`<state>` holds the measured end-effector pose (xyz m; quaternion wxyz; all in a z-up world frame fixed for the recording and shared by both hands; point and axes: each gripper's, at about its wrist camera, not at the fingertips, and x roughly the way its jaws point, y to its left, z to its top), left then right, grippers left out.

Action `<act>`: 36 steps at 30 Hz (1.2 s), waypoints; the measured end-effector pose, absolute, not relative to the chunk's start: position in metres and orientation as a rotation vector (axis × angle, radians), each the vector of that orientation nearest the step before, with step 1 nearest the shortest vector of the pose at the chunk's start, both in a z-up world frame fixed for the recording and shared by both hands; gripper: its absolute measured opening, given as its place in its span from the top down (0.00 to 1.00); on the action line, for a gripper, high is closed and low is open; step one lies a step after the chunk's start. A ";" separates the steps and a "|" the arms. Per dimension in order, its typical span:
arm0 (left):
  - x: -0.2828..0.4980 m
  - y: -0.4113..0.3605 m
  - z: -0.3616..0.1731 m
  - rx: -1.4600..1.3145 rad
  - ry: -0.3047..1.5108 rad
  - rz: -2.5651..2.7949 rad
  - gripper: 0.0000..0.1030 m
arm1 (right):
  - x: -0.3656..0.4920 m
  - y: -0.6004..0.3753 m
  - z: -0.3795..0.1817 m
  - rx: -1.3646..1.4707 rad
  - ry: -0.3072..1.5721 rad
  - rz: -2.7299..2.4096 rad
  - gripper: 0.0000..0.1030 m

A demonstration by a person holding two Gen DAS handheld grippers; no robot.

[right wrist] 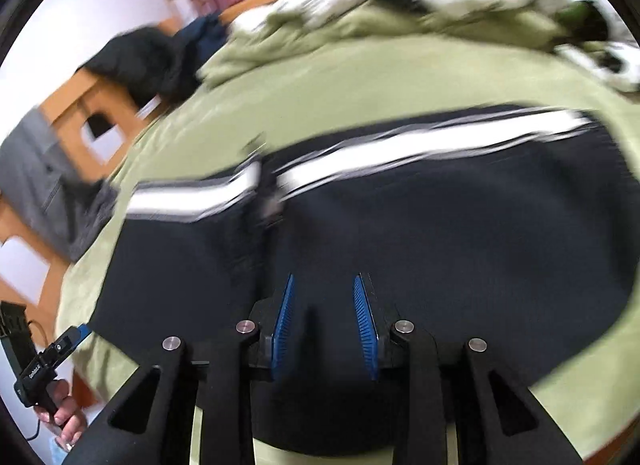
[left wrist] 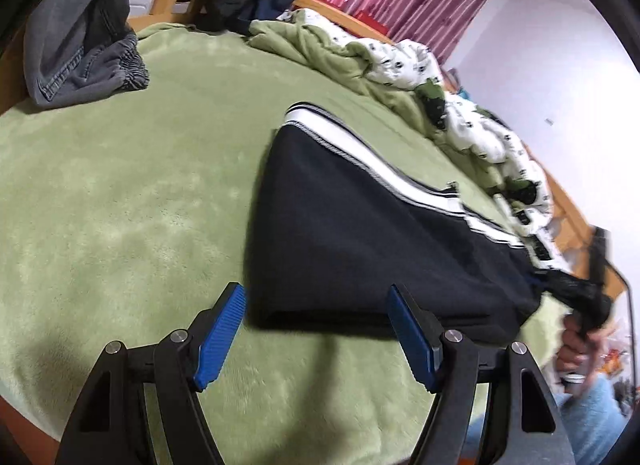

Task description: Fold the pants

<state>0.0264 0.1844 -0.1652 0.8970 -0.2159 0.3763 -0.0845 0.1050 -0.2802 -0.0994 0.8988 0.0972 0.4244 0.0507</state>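
From the left wrist view, the left gripper (left wrist: 316,305) hangs above the green blanket (left wrist: 120,205) with its blue pads (left wrist: 224,329) spread wide and nothing between them. The dark pants (left wrist: 360,233), with white side stripes (left wrist: 372,153), lie flat just ahead of it; their near folded edge runs between the two fingertips, a little beyond them. Far to its right a hand (left wrist: 580,345) grips the handle of the other tool at the end of the pants. A grey garment (left wrist: 80,45) lies ahead to the left, and a rumpled white patterned quilt (left wrist: 460,105) ahead to the right.

From the right wrist view, blurred, the right gripper (right wrist: 324,285) points down over the pants (right wrist: 440,245), pads parted by a narrow gap, empty as far as I can see. The dark cloth fills the space under and ahead of it, the stripes (right wrist: 400,145) running across further on. At its lower left a hand (right wrist: 64,421) holds the left gripper (right wrist: 78,333)
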 end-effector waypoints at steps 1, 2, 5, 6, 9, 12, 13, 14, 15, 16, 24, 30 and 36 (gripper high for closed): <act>0.031 0.182 -0.169 -0.438 0.802 -0.160 0.31 | 0.100 -0.300 -0.093 0.200 0.852 0.052 0.62; 0.034 0.178 -0.174 -0.425 0.832 -0.140 0.31 | 0.092 -0.327 -0.085 0.200 0.809 -0.042 0.57; 0.034 0.169 -0.182 -0.383 0.826 -0.082 0.30 | 0.073 -0.393 -0.077 0.227 0.721 -0.228 0.37; 0.033 0.167 -0.182 -0.385 0.821 -0.073 0.30 | 0.073 -0.408 -0.080 0.237 0.738 -0.254 0.37; 0.024 0.170 -0.179 -0.475 0.808 -0.099 0.30 | 0.077 -0.447 -0.096 0.321 0.795 -0.260 0.37; 0.004 0.176 -0.173 -0.537 0.743 -0.060 0.30 | 0.088 -0.474 -0.117 0.460 0.817 -0.208 0.36; -0.004 0.177 -0.171 -0.534 0.702 -0.034 0.30 | 0.096 -0.477 -0.126 0.489 0.827 -0.192 0.36; -0.008 0.177 -0.170 -0.542 0.681 -0.017 0.30 | 0.111 -0.468 -0.134 0.499 0.851 -0.179 0.36; -0.010 0.179 -0.171 -0.563 0.679 -0.016 0.30 | 0.123 -0.468 -0.144 0.511 0.888 -0.157 0.37; -0.010 0.181 -0.173 -0.592 0.689 -0.021 0.30 | 0.134 -0.468 -0.153 0.527 0.928 -0.145 0.46; 0.013 0.185 -0.180 -0.643 0.736 -0.003 0.30 | 0.139 -0.476 -0.132 0.543 0.736 -0.103 0.55; 0.030 0.181 -0.191 -0.648 0.765 -0.014 0.32 | 0.123 -0.469 -0.146 0.352 0.848 -0.156 0.43; 0.043 0.171 -0.176 -0.597 0.790 0.084 0.71 | 0.085 -0.433 -0.119 0.079 0.792 -0.206 0.43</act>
